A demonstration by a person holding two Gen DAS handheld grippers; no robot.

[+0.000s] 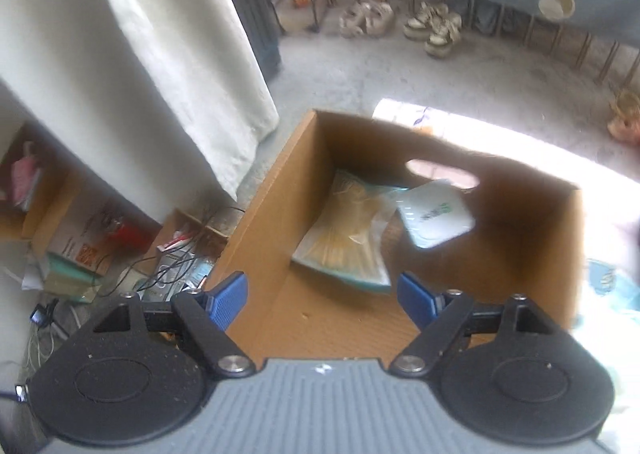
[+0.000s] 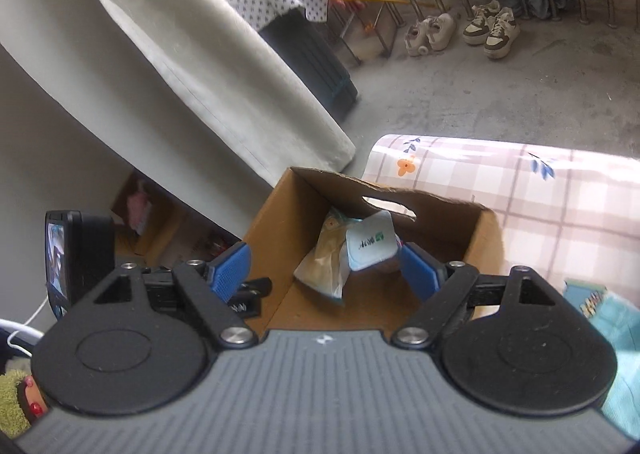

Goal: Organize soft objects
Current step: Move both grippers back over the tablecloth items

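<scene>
From the left wrist, the left gripper (image 1: pixel 322 296) hangs open and empty over the cardboard box (image 1: pixel 276 189). Inside, the noodle packet (image 1: pixel 348 230) lies lengthways toward the far wall, the white pouch (image 1: pixel 434 215) leaning beside it.

From the right wrist, the right gripper (image 2: pixel 324 268) gapes empty too, above the box; a teal packet (image 2: pixel 612 318) lies outside it, rightward on the checked cloth (image 2: pixel 520 193), nearer this hand.
</scene>
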